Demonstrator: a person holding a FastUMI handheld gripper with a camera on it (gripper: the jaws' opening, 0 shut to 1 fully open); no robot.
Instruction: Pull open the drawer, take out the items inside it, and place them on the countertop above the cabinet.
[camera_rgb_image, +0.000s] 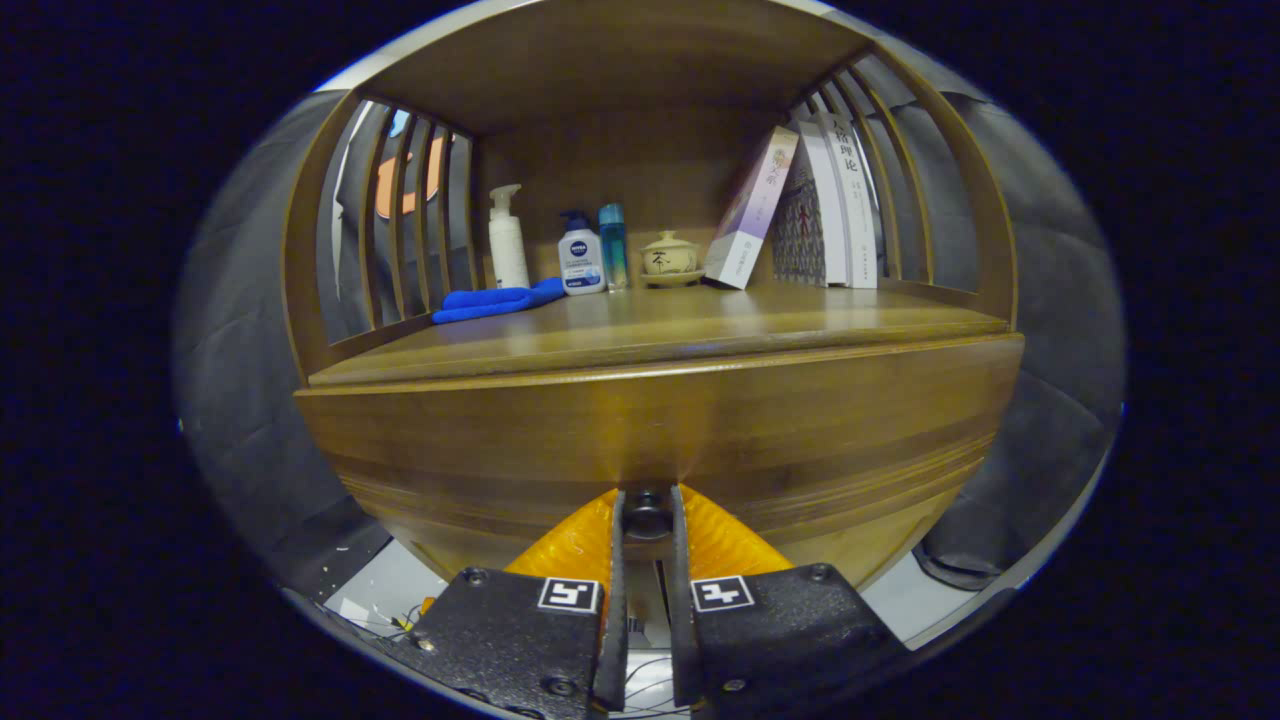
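Now claw (648, 515) clamped on drawer knob (648, 512); countertop (660, 325) w/ bottles, books.

Wooden cabinet (650, 440) occupying the centre of the frame, its dark-stained front curving across the lower middle. Above it, an open shelf niche with a flat wooden top surface (650, 325), a plain wooden back panel (620, 170) and a wooden ceiling board at upper centre. Slatted wooden side rails (410, 220) close the niche at the upper left, and matching slats (890, 170) close it at the upper right. Grey padded wall covering (235, 330) flanks the cabinet at both the left and right of the frame. Pale floor (385, 585) is visible at lower left and lower right. Soft light reflects off the shelf surface.
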